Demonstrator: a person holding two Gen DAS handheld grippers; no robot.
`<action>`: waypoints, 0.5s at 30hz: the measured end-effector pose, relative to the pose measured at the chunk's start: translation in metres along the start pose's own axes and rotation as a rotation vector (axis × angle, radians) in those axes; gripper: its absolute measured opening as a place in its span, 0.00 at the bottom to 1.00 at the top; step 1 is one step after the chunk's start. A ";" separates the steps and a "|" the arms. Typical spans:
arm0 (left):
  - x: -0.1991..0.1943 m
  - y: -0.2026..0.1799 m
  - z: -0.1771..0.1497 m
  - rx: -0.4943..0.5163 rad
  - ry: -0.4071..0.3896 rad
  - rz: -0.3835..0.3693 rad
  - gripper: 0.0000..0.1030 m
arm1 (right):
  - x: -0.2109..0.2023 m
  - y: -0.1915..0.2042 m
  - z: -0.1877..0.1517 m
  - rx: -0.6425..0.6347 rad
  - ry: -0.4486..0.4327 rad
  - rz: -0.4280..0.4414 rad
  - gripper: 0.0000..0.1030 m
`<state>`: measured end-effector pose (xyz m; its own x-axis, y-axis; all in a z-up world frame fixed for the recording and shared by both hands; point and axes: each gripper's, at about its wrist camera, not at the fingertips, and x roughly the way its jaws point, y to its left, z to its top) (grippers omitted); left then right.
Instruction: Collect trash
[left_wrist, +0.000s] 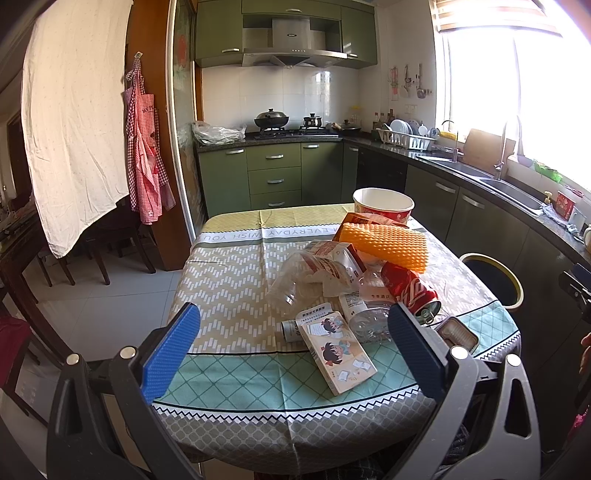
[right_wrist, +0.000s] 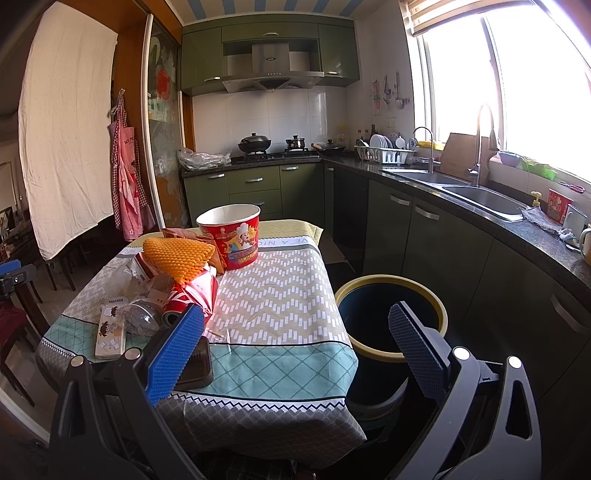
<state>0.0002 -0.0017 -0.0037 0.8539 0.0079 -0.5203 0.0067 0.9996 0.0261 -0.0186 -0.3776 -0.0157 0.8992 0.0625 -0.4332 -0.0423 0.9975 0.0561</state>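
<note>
Both the left gripper (left_wrist: 293, 345) and the right gripper (right_wrist: 295, 349) hang released and empty at the near table edge. The nearest trash, a flat cartoon-printed cardboard box (left_wrist: 335, 356), lies ahead of the left jaws; taking it across its narrow width looks surest. The yellow-rimmed dark bin (right_wrist: 391, 321) stands right of the table, and farther off lie the red cola can (left_wrist: 410, 290) and red paper bucket (right_wrist: 231, 234)
</note>
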 end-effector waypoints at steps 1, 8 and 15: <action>0.000 0.000 0.000 0.000 0.001 -0.001 0.94 | 0.000 0.000 0.000 0.000 0.000 0.000 0.96; 0.003 -0.001 -0.001 0.004 0.013 -0.001 0.94 | 0.003 0.001 -0.002 -0.003 0.009 0.000 0.96; 0.028 0.004 0.006 -0.019 0.156 0.005 0.94 | 0.027 0.002 0.018 -0.087 0.061 0.023 0.96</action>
<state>0.0273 0.0028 -0.0134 0.7629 0.0155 -0.6463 -0.0087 0.9999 0.0137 0.0131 -0.3742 -0.0112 0.8693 0.0849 -0.4870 -0.1027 0.9947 -0.0100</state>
